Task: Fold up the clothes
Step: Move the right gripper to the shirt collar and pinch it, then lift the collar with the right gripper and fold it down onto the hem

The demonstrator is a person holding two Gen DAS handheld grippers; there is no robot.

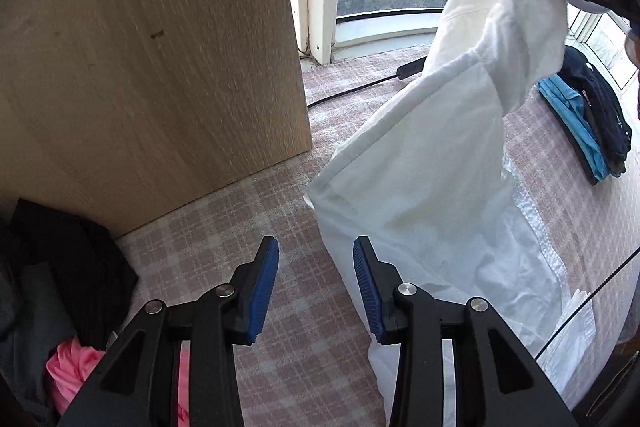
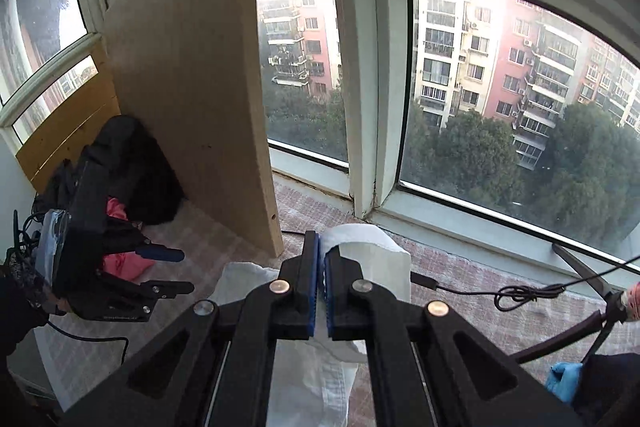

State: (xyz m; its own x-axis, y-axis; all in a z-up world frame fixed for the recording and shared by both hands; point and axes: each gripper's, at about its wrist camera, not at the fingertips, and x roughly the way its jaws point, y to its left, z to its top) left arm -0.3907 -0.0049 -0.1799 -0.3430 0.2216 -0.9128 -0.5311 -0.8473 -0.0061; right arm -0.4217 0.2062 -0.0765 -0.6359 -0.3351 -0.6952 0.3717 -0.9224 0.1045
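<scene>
Left gripper (image 1: 316,259): jaws apart, nothing between the pads, poised above the pink checked cloth surface (image 1: 256,219). Right gripper (image 2: 322,263): jaws clamped on a fold of the white shirt (image 1: 432,163), holding that end raised; the rest of the garment drapes down onto the checked surface. Beyond it to the right lies a stack of folded blue and navy clothes (image 1: 588,119). A wooden panel (image 1: 152,59) stands upright at the left, before the window (image 2: 500,99).

Matt white cloth shirt (image 1: 432,163), pale wood-grain board (image 1: 152,67), rough checked pink cover (image 1: 288,327), ribbed blue claw pads (image 1: 264,287).
</scene>
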